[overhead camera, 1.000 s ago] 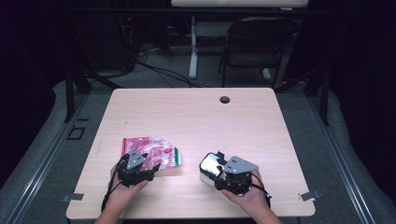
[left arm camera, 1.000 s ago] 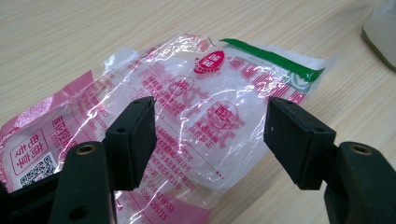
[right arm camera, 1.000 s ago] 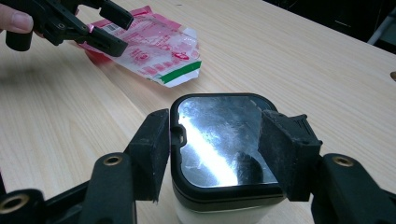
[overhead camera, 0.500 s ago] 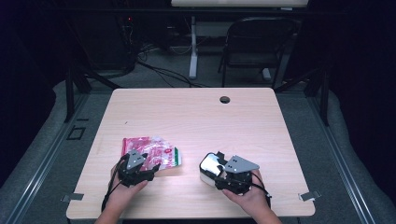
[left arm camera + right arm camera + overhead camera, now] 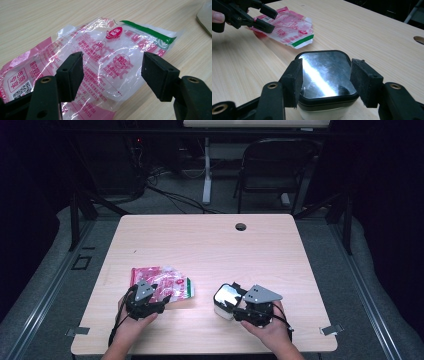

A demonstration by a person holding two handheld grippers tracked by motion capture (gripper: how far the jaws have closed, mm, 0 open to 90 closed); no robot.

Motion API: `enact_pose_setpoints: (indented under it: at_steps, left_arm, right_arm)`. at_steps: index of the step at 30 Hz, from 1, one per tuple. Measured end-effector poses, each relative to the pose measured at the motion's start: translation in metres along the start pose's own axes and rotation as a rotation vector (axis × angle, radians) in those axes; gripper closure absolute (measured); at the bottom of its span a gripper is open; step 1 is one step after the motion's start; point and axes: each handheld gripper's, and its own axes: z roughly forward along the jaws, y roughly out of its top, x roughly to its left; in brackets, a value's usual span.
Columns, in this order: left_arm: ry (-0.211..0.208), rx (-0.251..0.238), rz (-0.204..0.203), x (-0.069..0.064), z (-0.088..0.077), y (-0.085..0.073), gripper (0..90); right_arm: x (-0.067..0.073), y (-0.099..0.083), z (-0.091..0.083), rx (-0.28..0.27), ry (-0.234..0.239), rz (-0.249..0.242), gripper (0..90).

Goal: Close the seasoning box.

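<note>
One crinkled pink-printed clear bag (image 5: 105, 67), green-edged, flat.

The left gripper (image 5: 111, 75) has its jaws spread wide above a crinkled clear plastic bag (image 5: 100, 62) printed in pink (one end edged with a green strip), lying flat on the wooden table (image 5: 37, 17) between and beyond the jaws.
</note>
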Motion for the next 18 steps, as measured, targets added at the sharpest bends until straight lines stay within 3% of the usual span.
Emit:
enact_pose_setpoints:
  at_steps: [7,18]
  left_arm:
    - [0.006,-0.002,-0.006,0.001,-0.001,0.000,34.3]
    - [0.013,-0.016,-0.024,0.004,-0.003,0.000,34.2]
  right_arm:
    - [-0.012,-0.001,-0.005,-0.006,-0.014,0.043,43.5]
    - [-0.038,-0.006,-0.015,-0.001,-0.075,0.110,43.0]
